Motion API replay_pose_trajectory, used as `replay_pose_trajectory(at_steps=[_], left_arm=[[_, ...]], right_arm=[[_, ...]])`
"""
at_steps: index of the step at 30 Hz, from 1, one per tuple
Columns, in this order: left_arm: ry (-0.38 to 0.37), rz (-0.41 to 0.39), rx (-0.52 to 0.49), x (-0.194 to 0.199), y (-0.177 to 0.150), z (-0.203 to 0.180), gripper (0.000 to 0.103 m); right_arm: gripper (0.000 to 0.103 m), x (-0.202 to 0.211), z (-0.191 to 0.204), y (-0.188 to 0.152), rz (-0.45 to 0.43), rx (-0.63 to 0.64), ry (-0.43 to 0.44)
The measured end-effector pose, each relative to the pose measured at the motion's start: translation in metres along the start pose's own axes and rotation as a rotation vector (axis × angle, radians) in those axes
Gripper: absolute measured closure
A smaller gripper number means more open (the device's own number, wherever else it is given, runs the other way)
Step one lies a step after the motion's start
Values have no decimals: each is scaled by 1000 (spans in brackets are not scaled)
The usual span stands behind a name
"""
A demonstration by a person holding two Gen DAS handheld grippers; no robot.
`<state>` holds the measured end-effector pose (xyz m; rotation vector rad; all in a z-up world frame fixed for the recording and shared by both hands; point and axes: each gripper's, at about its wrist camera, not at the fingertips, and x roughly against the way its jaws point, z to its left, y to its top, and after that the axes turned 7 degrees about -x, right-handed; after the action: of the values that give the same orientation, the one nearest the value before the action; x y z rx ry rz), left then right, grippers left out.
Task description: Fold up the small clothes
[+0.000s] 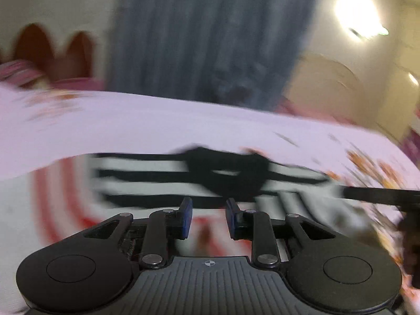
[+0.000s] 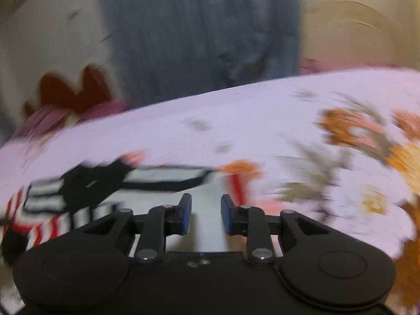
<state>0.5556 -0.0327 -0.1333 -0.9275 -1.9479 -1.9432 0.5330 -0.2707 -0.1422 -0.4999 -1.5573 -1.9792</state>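
Both hand-held grippers, left [image 1: 209, 206] and right [image 2: 206, 204], released, apparently above striped garment [image 1: 147, 181]; bedsheet [image 2: 236, 120] beyond

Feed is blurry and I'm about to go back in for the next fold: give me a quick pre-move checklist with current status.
1. Left gripper jaws empty: ok, pads apart, nothing between them.
2. Right gripper jaws empty: ok, gap is clear.
3. Striped garment lying on the floral bedsheet: ok, black-and-white and red-and-white stripes show ahead of both grippers.
4. Garment's fold state and edges: cannot tell, motion blur.
5. Picture steady enough to pick a grasp point: not ok.
6. Grippers apart from each other: ok; the right one shows at the left view's right edge.
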Motion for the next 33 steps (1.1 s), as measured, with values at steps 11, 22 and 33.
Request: replay_pose_trajectory(at_steps=[11,22,33], left_arm=[[-19,106,-102,-51,-8,-20,73],[-161,108,-122,-16,-13,-77,72],[-42,127,-166,13,-36,-55,72]], right_arm=[[103,-30,-58,26,58,-72,-157],[84,38,14,-20,58,42,-100],[82,83,22,-61,63,49,-153]])
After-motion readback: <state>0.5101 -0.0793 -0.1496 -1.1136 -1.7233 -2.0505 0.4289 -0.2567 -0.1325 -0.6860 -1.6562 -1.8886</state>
